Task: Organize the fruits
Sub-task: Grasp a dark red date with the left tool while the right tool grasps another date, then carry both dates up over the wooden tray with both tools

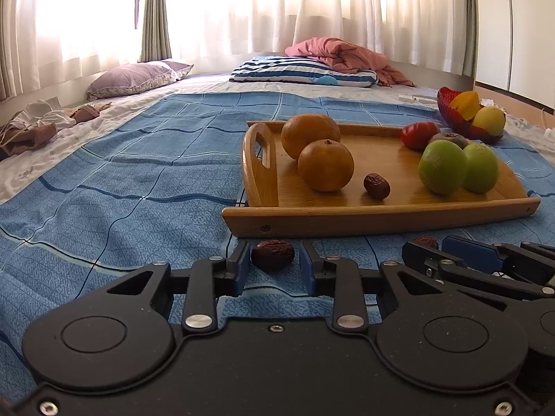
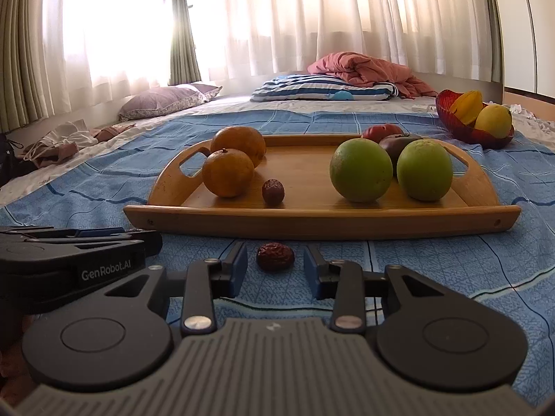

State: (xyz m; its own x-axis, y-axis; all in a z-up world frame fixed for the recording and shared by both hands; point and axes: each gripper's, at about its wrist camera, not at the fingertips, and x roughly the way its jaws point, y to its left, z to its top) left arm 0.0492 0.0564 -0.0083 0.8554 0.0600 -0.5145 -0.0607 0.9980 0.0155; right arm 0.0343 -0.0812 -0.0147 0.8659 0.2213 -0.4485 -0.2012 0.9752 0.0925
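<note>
A wooden tray (image 1: 381, 213) (image 2: 322, 223) lies on the blue bedspread. It holds two oranges (image 1: 325, 165) (image 2: 228, 172), two green fruits (image 1: 442, 172) (image 2: 360, 170), a red tomato (image 1: 418, 134), a dark fruit behind the green ones, and a red date (image 1: 376, 185) (image 2: 273, 191). My left gripper (image 1: 274, 254) is open, with a loose red date (image 1: 272, 255) on the bedspread between its fingertips. My right gripper (image 2: 275, 256) is open, with another loose date (image 2: 275, 256) between its fingertips. The right gripper also shows at the left wrist view's right edge (image 1: 437, 248).
A red bowl (image 1: 451, 114) (image 2: 447, 112) with yellow fruit sits behind the tray on the right. Pillows, a striped blanket and a pink quilt (image 1: 343, 53) lie at the far end of the bed. Clothes (image 1: 38, 124) lie at the left.
</note>
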